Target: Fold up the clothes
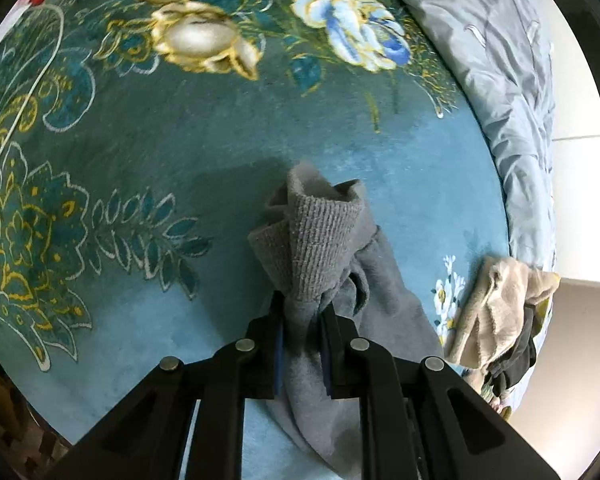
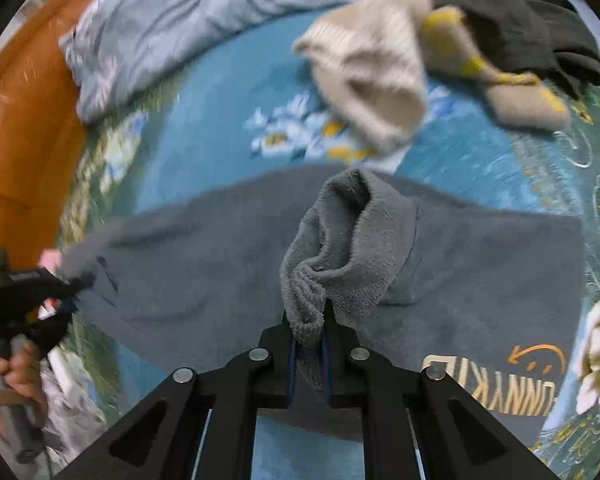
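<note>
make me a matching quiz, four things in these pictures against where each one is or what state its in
Things:
1. grey sweatshirt
2. beige garment
3. light blue quilt
4. left tool

States:
A. bunched along the bed's edge
B. clamped on a ribbed cuff
C. spread out, pinched by both tools
D. crumpled in the pile with dark clothes

Pairs: 1-C, 2-D, 3-A, 4-B

Home bedroom: floral bedspread (image 1: 228, 152), quilt (image 2: 172, 24)
</note>
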Motion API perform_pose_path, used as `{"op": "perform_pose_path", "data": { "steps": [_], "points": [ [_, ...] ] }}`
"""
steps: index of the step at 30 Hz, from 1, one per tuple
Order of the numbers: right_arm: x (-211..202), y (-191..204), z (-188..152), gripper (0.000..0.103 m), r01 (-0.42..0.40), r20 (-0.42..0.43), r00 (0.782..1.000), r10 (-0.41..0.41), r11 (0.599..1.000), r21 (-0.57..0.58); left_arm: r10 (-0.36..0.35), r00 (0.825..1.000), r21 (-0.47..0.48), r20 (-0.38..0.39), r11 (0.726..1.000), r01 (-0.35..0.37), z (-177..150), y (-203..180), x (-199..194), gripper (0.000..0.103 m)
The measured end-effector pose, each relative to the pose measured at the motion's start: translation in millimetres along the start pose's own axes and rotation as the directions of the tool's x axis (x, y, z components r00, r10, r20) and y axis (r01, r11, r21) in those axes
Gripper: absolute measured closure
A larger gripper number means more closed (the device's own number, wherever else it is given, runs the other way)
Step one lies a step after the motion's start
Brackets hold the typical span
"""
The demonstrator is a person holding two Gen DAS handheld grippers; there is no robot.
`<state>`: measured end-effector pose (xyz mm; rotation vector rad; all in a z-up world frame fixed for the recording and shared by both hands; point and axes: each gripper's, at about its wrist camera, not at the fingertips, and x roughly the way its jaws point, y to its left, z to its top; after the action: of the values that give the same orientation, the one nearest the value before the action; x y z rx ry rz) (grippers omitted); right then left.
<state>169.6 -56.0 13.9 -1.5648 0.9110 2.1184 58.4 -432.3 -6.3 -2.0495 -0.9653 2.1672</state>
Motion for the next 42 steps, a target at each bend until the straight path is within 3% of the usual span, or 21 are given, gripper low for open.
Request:
{"op": "perform_pose_path", "data": {
  "steps": [5, 9, 12, 16, 18, 20, 22, 26, 28, 33, 36, 42],
  "points": [
    [19.1, 12.3, -2.5, 0.086, 0.023, -0.039, 0.999, -0.025, 0.998, -0.053, 0.000, 1.000, -0.008, -0.001, 1.000, 0.000, -2.0, 1.7, -0.4, 0.089],
    [9.5, 11.5, -4.9, 0.061, -0.064, -0.051, 0.997, 0.060, 0.994, -0.091, 0.021, 1.000, 0.012, 0.001, 1.000, -0.021, -4.1, -7.0, -2.2, 0.089],
    [-17.0, -4.4, -5.2, 0.054, -0.091, -0.006, 0.996, 0.091, 0.994, -0.067, 0.042, 0.999, 0.022, 0.013, 0.999, -0.042, -6.8, -16.0, -8.2, 0.089],
    [-51.0, -57.9, -9.5, 0.053, -0.059, 0.042, 0.997, 0.057, 0.997, 0.051, 0.088, 0.992, 0.154, 0.088, 0.983, -0.101, -25.3, -58.3, -33.5, 0.089],
    [-66.7, -89.4, -12.2, 0.053, -0.023, 0.054, 0.998, 0.017, 0.994, 0.107, 0.070, 0.986, 0.302, 0.152, 0.947, -0.113, -50.0, -98.5, -53.1, 0.089],
    [-77.5, -115.7, -15.4, 0.052, 0.006, 0.059, 0.998, -0.015, 0.988, 0.157, 0.037, 0.977, 0.453, 0.211, 0.882, -0.132, -77.1, -141.5, -71.6, 0.089],
    [-87.1, -141.7, -18.2, 0.053, 0.024, 0.066, 0.997, -0.039, 0.977, 0.213, -0.019, 0.974, 0.590, 0.227, 0.798, -0.122, -110.6, -184.6, -82.6, 0.089],
    [-106.8, -183.5, -25.0, 0.053, 0.044, 0.102, 0.992, -0.079, 0.949, 0.312, -0.100, 0.973, 0.808, 0.206, 0.578, -0.112, -186.6, -251.4, -82.8, 0.089],
    [-112.6, -202.2, -33.0, 0.053, 0.041, 0.110, 0.990, -0.087, 0.930, 0.365, -0.117, 0.979, 0.880, 0.170, 0.465, -0.097, -224.7, -273.5, -71.7, 0.089],
    [-122.8, -243.5, -53.1, 0.053, 0.039, 0.117, 0.987, -0.107, 0.880, 0.474, -0.046, 0.995, 0.971, 0.086, 0.229, -0.073, -317.6, -295.5, -15.7, 0.089],
    [-122.5, -258.6, -64.2, 0.052, 0.043, 0.108, 0.988, -0.111, 0.866, 0.499, 0.029, 0.997, 0.990, 0.071, 0.119, -0.074, -367.2, -290.2, 22.2, 0.089],
    [-123.2, -276.3, -81.2, 0.052, 0.040, 0.100, 0.989, -0.106, 0.856, 0.516, 0.189, 0.977, 0.995, 0.102, -0.038, -0.096, -429.1, -258.8, 78.0, 0.088]
  ]
}}
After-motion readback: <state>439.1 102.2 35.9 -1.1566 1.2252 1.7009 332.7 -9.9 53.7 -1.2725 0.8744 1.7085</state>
